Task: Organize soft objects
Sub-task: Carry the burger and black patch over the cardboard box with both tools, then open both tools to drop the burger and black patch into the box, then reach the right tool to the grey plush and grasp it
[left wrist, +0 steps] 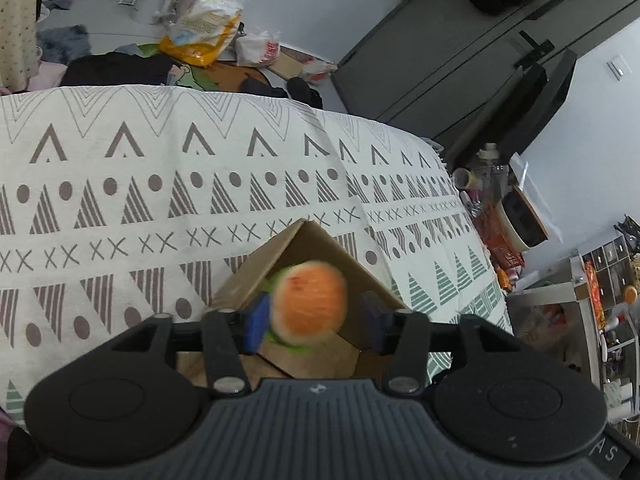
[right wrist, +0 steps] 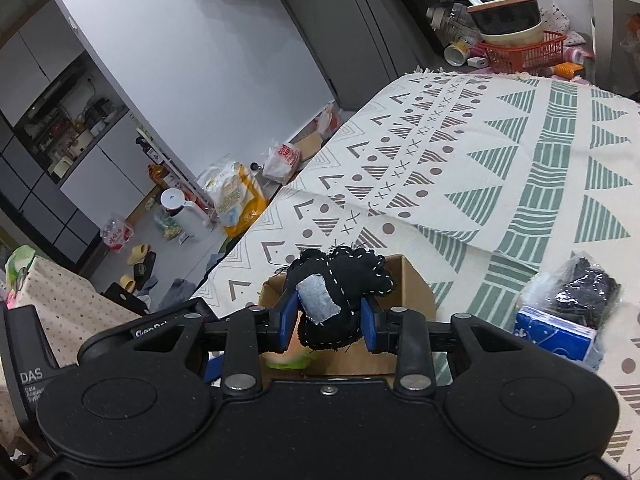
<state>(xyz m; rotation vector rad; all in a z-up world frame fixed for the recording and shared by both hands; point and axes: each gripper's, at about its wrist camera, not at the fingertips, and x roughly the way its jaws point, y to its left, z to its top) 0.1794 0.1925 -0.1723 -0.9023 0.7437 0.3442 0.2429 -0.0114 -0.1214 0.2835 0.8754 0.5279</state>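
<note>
The left gripper point(left wrist: 316, 320) hangs over the cardboard box point(left wrist: 320, 252), jaws spread wide, the orange plush burger point(left wrist: 307, 304) blurred between them and seemingly touching neither. It could bounce off the rim. Alongside, the right gripper point(right wrist: 330, 318) clamps a black stitched plush point(right wrist: 344, 280) above the same box; released off-centre, that toy may land on the patterned cloth point(right wrist: 500, 160) instead.

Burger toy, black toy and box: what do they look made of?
Burger toy: fuzzy plush, though blurred. Black toy: matte felt-like fabric, white hand stitching, grey patch. Box: plain brown cardboard, with folded flaps.
</note>
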